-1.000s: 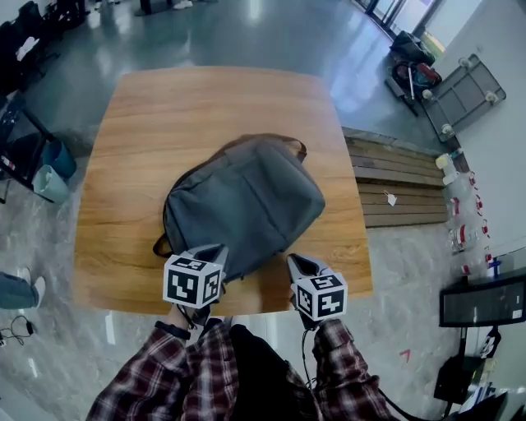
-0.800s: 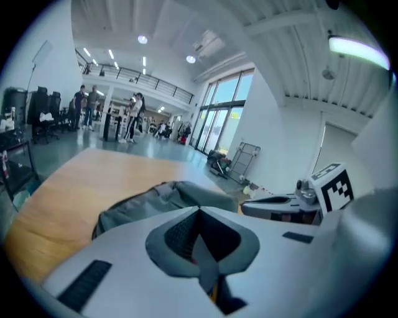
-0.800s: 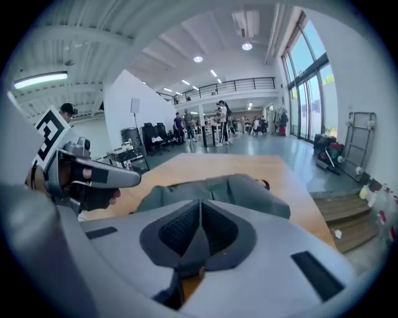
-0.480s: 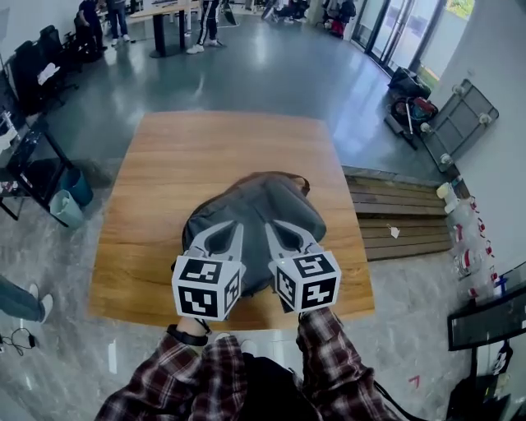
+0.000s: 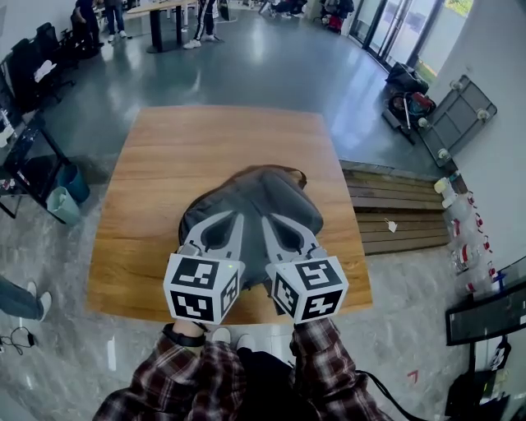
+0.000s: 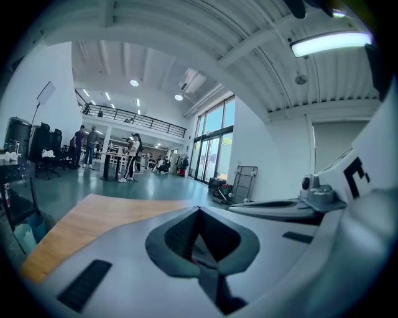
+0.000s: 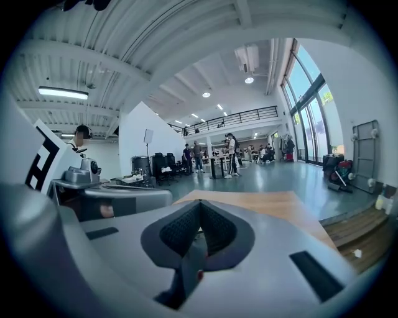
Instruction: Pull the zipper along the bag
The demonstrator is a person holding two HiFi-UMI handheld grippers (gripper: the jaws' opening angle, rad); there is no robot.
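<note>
Bag (image 5: pixel 263 193) on wooden table (image 5: pixel 164 156), glossy grey floor (image 5: pixel 263 66), glass doors (image 5: pixel 380 20)

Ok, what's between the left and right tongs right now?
Nothing sits there. In the head view the narrow gap between the left tongs and the right tongs shows only the grey bag beyond it. Both pairs are shut and empty.

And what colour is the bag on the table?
Dark grey; the bag shows best in the head view.

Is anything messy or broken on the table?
Nothing stands out. The grey backpack lies flat on the table, and nothing has spilled. The left gripper and right gripper are both shut and empty over it.
</note>
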